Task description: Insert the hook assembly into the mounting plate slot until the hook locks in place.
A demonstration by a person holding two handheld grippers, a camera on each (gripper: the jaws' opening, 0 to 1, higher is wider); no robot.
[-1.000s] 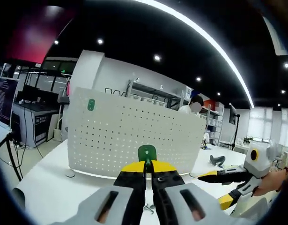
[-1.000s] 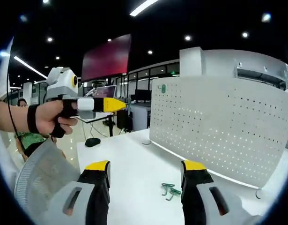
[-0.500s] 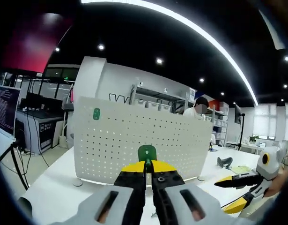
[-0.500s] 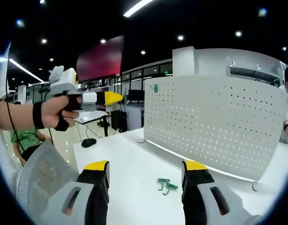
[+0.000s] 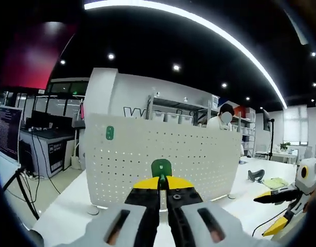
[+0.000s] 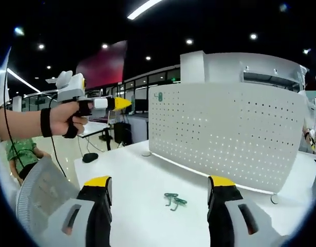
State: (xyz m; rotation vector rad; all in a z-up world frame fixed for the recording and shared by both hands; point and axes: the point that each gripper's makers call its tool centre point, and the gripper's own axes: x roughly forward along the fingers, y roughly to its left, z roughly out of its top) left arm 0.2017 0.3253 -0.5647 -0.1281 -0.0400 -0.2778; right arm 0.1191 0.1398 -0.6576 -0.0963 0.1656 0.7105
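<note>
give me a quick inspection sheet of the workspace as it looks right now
surface: white table, mostly bare.
job's things: white pegboard standing upright on the table; one green hook already mounted near its upper corner; another green hook pinched in the left gripper; spare green hooks lying loose on the table in front of the board.
clutter: dark mouse-like object at the far table edge.
grippers: left gripper shut on a hook, held up facing the board; right gripper open, low over the table.
cables: thin dark cable hanging below the person's hand.
surroundings: open office, ceiling lights, shelving, people beyond.
</note>
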